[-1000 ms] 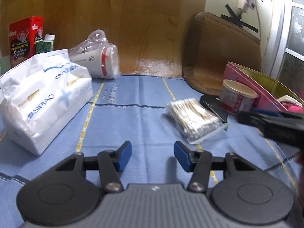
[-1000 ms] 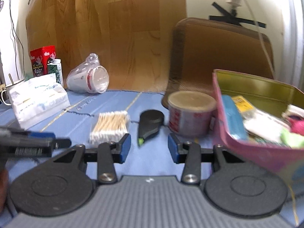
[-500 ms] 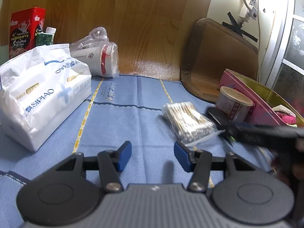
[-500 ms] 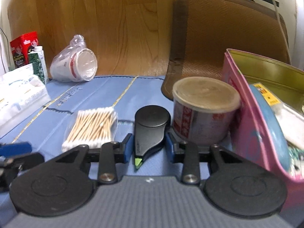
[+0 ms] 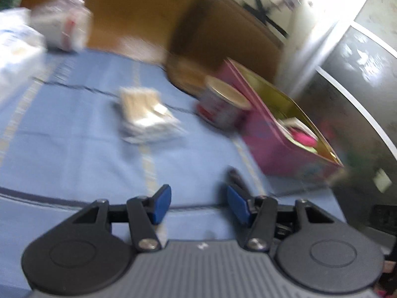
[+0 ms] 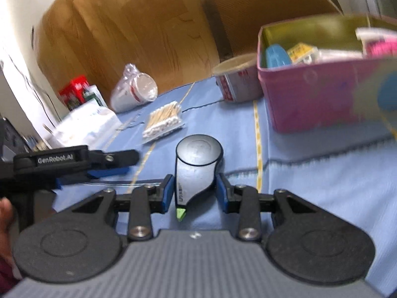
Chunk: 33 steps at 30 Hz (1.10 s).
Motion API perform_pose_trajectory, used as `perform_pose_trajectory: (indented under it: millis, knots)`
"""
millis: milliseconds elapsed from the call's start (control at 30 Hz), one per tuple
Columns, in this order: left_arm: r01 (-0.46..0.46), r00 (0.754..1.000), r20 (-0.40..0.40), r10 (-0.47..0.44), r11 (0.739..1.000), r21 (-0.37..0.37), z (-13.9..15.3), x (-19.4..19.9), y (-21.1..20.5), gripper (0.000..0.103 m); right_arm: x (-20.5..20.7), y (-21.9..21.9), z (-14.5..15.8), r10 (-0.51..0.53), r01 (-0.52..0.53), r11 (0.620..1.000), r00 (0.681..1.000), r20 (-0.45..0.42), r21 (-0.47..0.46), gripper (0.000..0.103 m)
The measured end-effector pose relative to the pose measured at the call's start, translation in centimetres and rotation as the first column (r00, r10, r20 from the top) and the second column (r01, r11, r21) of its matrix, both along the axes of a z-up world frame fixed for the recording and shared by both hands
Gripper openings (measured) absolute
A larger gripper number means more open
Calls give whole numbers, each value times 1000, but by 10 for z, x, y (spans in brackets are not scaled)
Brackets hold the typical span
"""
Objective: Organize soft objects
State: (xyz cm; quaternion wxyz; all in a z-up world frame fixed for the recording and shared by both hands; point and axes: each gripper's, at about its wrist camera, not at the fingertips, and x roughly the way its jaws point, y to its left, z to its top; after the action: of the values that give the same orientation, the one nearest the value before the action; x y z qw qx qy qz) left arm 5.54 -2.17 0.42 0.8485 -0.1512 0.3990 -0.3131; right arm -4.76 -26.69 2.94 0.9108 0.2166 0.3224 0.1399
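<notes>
My right gripper [image 6: 194,197] has its fingers clamped on the black dispenser [image 6: 196,167]. My left gripper [image 5: 199,207] has its fingers wide apart, holding nothing.

right claw [image 6: 194,196] now gripping black dispenser [image 6: 196,168]

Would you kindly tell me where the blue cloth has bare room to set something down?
Bare cloth lies between the cotton swab pack and the pink tin, and right of the black dispenser. It is crowded where the paper tub meets the tin.
</notes>
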Motion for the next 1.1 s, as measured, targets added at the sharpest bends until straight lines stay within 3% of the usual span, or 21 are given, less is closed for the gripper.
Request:
perform_pose_trajectory:
  millis: [133,267,433,667,867,1033,1100]
  knots:
    - [50,995,-81,-54,997,-51,-5,11,-23,46,-8,5,3,10,-10,1000,999,41,-14,39]
    - [70,992,-101,-78,995,-76,-2,16,-40,36,-15,2,7,19,-15,998,997,80,-54,39]
    - [128,992,-2,-128,988,-88,34,17,-70,35,-19,-15,22,-31,47,995,981,189,-84,39]
    - [226,967,125,-220,973,-39,75,32,-139,34,-14,-43,46,-121,204,957,926,358,-206,39]
    - [246,959,139,-246,969,18,70,53,-187,33,12,-74,41,-205,303,922,909,362,-240,39]
    - [188,964,171,-204,977,103,61,68,-207,34,50,-88,28,-253,352,890,910,329,-291,40]
    - [171,966,176,-187,980,104,60,68,-204,37,63,-90,20,-271,368,875,911,312,-315,41]
